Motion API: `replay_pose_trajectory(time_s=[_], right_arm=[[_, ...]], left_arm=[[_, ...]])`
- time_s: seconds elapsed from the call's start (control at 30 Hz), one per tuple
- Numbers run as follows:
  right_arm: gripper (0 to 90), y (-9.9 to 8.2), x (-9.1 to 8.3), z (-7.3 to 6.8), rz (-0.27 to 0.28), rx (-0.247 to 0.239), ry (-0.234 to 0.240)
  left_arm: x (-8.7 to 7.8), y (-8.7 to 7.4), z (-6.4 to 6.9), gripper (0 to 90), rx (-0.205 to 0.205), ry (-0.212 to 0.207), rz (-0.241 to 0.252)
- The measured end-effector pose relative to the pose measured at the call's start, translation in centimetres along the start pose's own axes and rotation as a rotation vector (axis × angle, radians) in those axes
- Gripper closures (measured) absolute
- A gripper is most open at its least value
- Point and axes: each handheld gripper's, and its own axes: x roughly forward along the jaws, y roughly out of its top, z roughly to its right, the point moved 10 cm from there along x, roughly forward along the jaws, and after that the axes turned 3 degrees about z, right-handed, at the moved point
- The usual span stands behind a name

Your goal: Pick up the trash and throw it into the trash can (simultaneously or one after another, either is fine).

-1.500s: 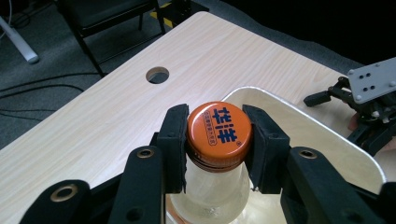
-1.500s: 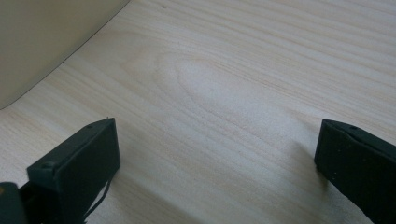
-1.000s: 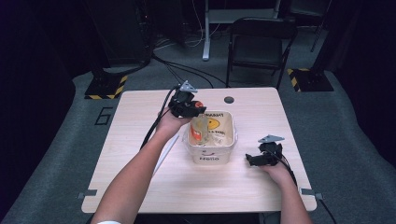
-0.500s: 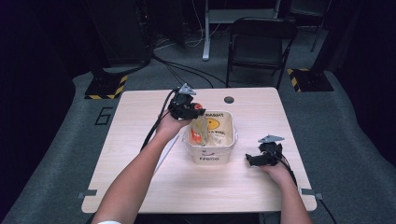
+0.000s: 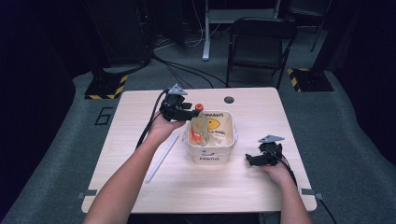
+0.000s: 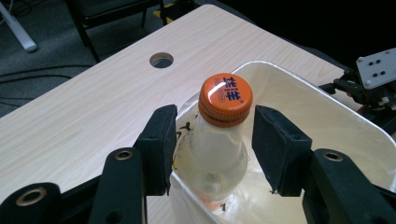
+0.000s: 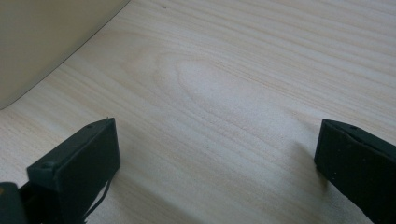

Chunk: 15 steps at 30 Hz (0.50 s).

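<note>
Dark workshop floor with cables and a folding chair sits behind the pale wooden table, seen from the high view. On it, a cream plastic tub stands mid-table, and the clear plastic bottle with an orange cap stands upright inside it against the left wall. Left gripper is at the bottle's neck; right gripper rests on the table right of the tub, well apart from it. A white rod lies left of the tub, so there's free room on both sides and nothing overhead. In the left gripper view the jaws have just been opening: the cap sits between the pads with daylight on each side, so it's let go. Bottle looks near empty, so probably light, tippy, a bit slick; I'd grab just under the cap ridge. The tub rim is the edge to clear. Right gripper view: jaws spread wide over bare wood, holding nothing.
</note>
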Motion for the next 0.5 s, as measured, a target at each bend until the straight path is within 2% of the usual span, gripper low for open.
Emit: replay_pose_trajectory(time_s=[0.17,0.23,0.37,0.5], right_arm=[[0.0,0.0,0.0,0.0,0.0,0.0,0.0],[0.0,0.0,0.0,0.0,0.0,0.001,0.0],[0.0,-0.1,0.0,0.0,-0.005,0.008,-0.002],[0.0,-0.1,0.0,-0.1,-0.005,0.008,-0.002]], left_arm=[[-1.6,-0.3,-0.1,50.7,0.013,0.001,0.013],[-2.5,-0.6,-0.3,51.5,0.011,0.004,0.028],[-3.6,-1.3,-0.7,52.3,0.011,0.012,0.026],[-4.3,-2.1,-1.0,52.9,-0.004,0.02,0.032]])
